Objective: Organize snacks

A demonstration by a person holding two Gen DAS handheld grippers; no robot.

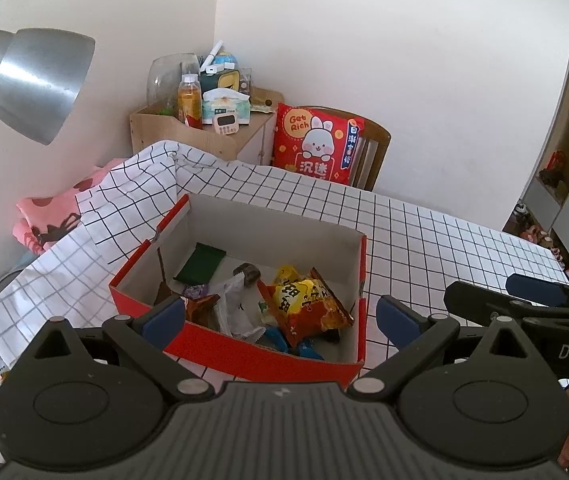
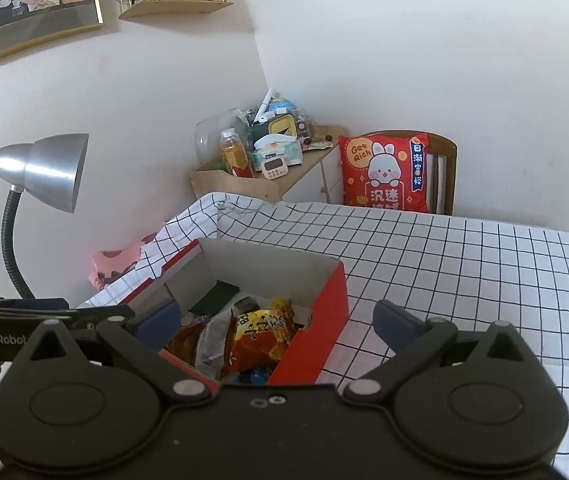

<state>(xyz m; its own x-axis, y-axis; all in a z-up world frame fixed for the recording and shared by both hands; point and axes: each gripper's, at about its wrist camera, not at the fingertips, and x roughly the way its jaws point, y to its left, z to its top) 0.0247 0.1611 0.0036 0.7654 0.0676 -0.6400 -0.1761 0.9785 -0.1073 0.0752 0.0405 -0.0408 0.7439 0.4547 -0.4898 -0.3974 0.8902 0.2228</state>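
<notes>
On desk: red box, top open, sits on the grid cloth near its left edge.
Box contents: snacks in a loose pile; yellow-orange bag on top toward the right, green packet leaning at the back wall, white wrapper mid, brown packet left, blue wrappers at the front.
Left hand-held gripper: fingers spread wide, nothing between them, hovering over the box's near side; left pad over the box's left front wall, right pad just past the right wall.
Right hand-held gripper: fingers spread wide, holding nothing, above the box's front right corner; also seen at right edge of left view.
Behind desk: chair with red cushion; wooden shelf with bottle, tissues, timer.
Left side: silver lamp, pink fabric beside the cloth.
Wall: framed picture, small shelf.
</notes>
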